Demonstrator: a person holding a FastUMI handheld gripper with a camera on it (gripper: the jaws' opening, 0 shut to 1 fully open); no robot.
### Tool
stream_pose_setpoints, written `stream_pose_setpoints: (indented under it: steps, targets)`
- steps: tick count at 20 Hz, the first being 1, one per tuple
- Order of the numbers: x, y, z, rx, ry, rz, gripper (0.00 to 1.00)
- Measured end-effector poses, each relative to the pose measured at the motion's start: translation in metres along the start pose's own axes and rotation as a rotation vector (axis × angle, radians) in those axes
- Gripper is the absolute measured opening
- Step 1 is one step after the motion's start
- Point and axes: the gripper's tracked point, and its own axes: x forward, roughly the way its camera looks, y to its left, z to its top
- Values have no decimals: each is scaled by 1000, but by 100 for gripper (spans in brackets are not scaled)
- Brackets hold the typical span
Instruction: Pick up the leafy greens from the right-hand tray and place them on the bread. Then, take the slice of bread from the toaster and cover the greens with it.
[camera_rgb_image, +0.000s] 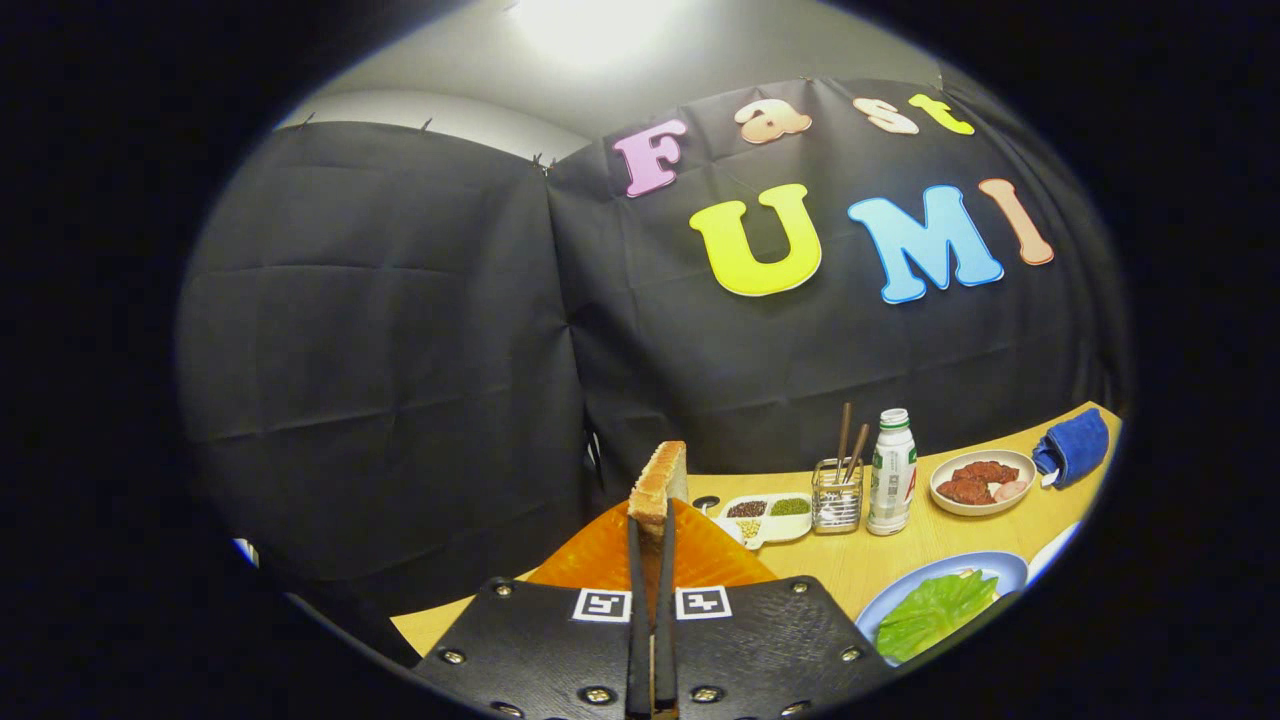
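A white bottle is standing on the worktop. Just left of the bottle a clear holder is keeping chopsticks upright; further left a divided dish is showing seeds. Right of the bottle a bowl is holding meat, and beyond it a blue cloth is lying rolled.

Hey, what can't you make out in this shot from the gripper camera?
- Toaster: not identifiable; the orange object under the bread slice is half hidden by the gripper body.
- Grip: the fingers close on the slice's lower edge, but the contact is narrow and dark.
- Greens on the blue plate: cut off by the image edge.
- Divided dish contents: too small to name.
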Motion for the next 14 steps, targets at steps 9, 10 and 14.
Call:
stream_pose_setpoints:
  steps: [9,10,14]
  targets:
    - [-40,-63,22,6,-28,-56,2]
    - [-46,-77,21,-11,-24,-74,2]
    - [-74,-139,19,-101,-1,-168,2]
